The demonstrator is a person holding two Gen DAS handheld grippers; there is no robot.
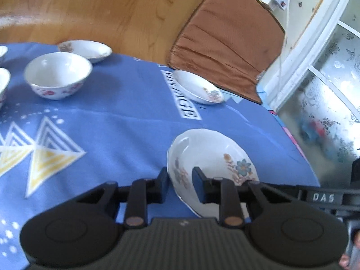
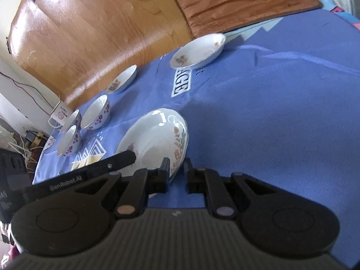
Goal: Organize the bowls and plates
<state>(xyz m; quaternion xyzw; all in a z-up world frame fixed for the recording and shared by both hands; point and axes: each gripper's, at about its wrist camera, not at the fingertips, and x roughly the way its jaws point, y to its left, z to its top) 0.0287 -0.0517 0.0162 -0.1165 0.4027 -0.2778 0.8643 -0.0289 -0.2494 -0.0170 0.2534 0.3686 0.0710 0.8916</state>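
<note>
Plate (image 1: 209, 157) near rim hidden; seemingly gripped.

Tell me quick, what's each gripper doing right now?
Left gripper: shut on the floral plate rim.
Right gripper: shut on the same plate's rim.

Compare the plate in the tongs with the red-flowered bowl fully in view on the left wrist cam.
1. Shape: the plate is wide and shallow; the bowl is deep with steep walls.
2. Pattern: the plate has blue and orange flowers on its inside; the bowl has red flowers on its outside.
3. State: the plate is tilted, its rim between the left tongs and right tongs; the bowl stands upright on the blue cloth, untouched.

Both are white, floral china.
</note>
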